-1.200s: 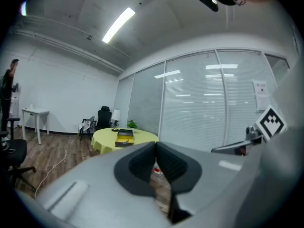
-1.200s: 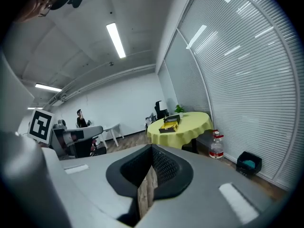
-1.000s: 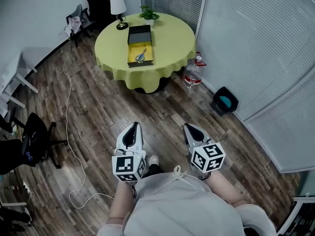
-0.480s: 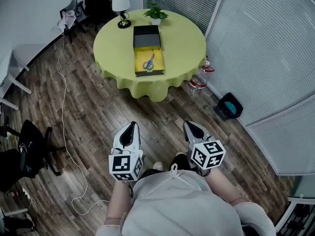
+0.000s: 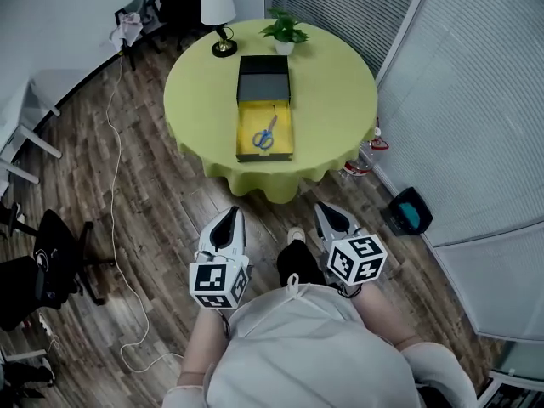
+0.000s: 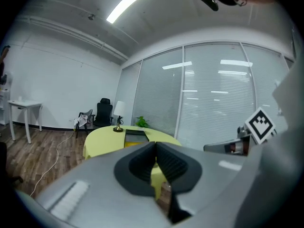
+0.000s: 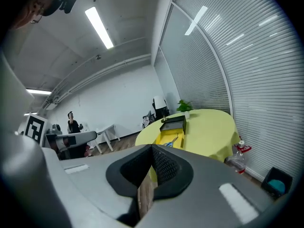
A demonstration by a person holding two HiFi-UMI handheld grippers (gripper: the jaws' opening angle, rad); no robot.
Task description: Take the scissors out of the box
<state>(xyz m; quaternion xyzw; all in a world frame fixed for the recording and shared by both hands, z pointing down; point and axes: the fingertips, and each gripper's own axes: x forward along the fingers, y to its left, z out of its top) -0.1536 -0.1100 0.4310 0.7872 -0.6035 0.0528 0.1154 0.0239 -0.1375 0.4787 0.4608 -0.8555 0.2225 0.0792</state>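
At the table's (image 5: 340,92) front edge, scissors (image 5: 264,134) lie in the box (image 5: 252,114); left gripper (image 5: 229,216) and right gripper (image 5: 325,211) hang clenched, empty.

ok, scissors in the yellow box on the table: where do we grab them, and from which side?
Likely the blue handles, the near end. The scissors lie flat in the open box, blades pointing away toward its black part, with walls around, so come straight down from above.

The round table (image 5: 336,100) carries an open box (image 5: 249,117), a lamp (image 5: 218,3) and a plant (image 5: 285,32).
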